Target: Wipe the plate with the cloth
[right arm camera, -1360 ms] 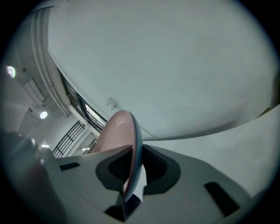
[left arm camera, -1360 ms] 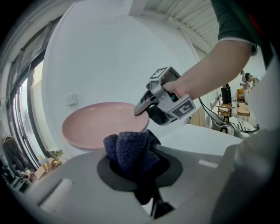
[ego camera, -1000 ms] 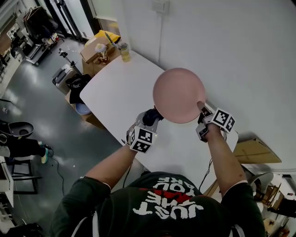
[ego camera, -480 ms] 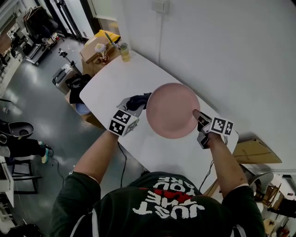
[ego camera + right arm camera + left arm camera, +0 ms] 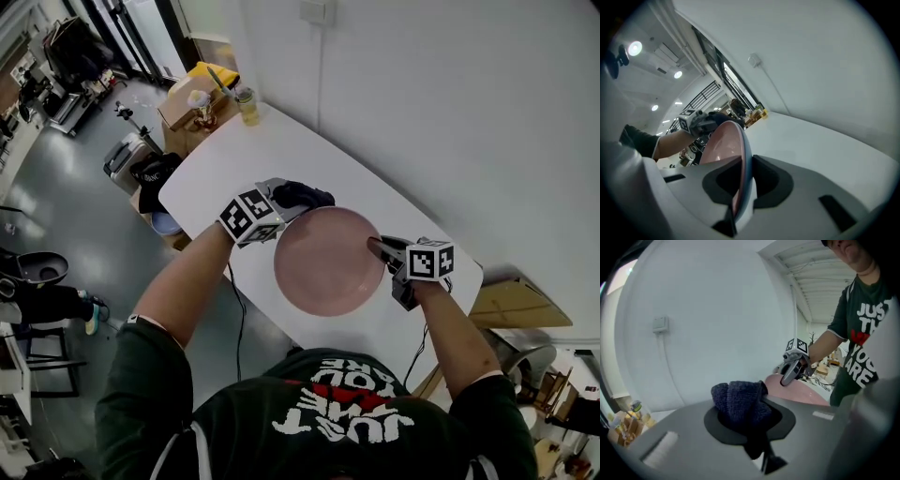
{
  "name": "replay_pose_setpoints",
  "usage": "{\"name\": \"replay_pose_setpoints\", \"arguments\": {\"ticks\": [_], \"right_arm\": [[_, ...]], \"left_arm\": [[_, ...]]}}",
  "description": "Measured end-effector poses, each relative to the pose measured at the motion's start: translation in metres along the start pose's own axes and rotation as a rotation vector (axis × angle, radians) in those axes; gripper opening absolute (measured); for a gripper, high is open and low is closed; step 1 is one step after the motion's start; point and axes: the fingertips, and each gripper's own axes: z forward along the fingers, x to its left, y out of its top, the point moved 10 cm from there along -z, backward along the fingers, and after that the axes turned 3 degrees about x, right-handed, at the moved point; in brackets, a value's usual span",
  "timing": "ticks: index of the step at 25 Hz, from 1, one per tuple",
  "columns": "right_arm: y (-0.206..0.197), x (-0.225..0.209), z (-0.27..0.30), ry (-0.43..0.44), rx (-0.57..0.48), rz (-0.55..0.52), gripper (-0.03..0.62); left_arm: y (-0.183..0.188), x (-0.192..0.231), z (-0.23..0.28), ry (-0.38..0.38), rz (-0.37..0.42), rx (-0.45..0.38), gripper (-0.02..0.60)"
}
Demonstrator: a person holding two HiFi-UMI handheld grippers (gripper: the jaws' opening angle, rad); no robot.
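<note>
The right gripper is clamped on the rim of the pink plate, whose edge passes upright between the jaws. The rest of the disc reaches out ahead of the jaws, unsupported, above the white table. The left gripper is closed on a bunched dark blue cloth, which bulges out past its jaw tips. The cloth sits at the plate's rim on the side farthest from the right gripper; whether it touches the plate cannot be told. The chief hazard is leverage: wiping pressure applied far from this single narrow grip would likely twist the plate in the jaws. A smooth rim could then slide free and the plate fall to the table below both grippers. A second hazard is the cloth itself. Drag across the plate's face could pull the wad back into or out of the left jaws, leaving hard jaw tips to scrape or knock the plate. A stroke that stays at the rim would probably also leave the centre unwiped.
</note>
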Motion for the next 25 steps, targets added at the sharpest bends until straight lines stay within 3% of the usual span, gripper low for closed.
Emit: {"name": "replay_pose_setpoints", "arguments": {"ticks": [5, 9, 12, 15, 18, 21, 25], "right_arm": [[-0.005, 0.015, 0.018, 0.02, 0.07, -0.078, 0.041], [-0.008, 0.027, 0.033, 0.045, 0.101, -0.105, 0.041], [-0.01, 0.033, 0.041, 0.066, 0.108, -0.113, 0.041], [-0.011, 0.028, 0.041, 0.053, 0.091, -0.098, 0.04], [-0.005, 0.0, 0.026, -0.038, 0.023, -0.022, 0.041], [0.005, -0.04, 0.004, -0.193, -0.088, 0.139, 0.041], [0.028, -0.072, -0.023, -0.35, -0.259, 0.306, 0.041]], "left_arm": [[0.023, -0.014, 0.032, -0.241, 0.135, 0.08, 0.044], [0.033, -0.029, 0.055, -0.404, 0.168, 0.132, 0.044], [0.038, -0.044, 0.071, -0.471, 0.184, 0.149, 0.044], [0.041, -0.045, 0.072, -0.404, 0.203, 0.128, 0.044], [0.054, -0.026, 0.044, -0.207, 0.145, 0.03, 0.044], [0.063, -0.032, 0.009, -0.048, 0.117, -0.047, 0.044], [0.043, -0.088, 0.005, 0.015, 0.045, -0.082, 0.046]]}}
